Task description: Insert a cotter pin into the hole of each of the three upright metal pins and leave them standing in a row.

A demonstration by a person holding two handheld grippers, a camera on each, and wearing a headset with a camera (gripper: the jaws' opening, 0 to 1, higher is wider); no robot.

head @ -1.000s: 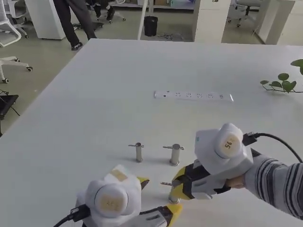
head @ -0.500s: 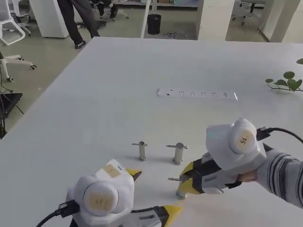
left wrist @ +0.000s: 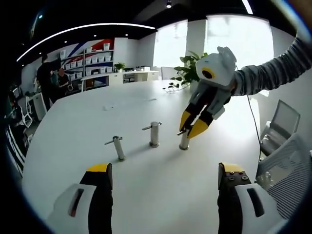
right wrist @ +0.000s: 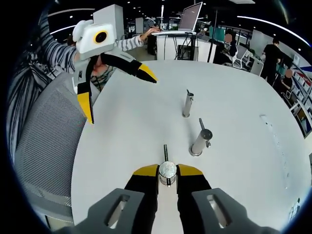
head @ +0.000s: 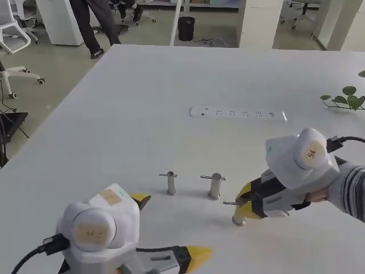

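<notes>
White table, power strip beyond clamped pin

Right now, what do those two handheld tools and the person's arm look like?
The left gripper and right gripper are rounded white housings with black jaws tipped yellow, each trailing a black cable and bearing a round tan sticker. The sleeve is grey-and-white striped.

left claw / right claw: white bodies, yellow tips | black cables | striped sleeve

Your right claw has carried the third pin rightward across the tabletop, and your left claw has pulled back left.
</notes>
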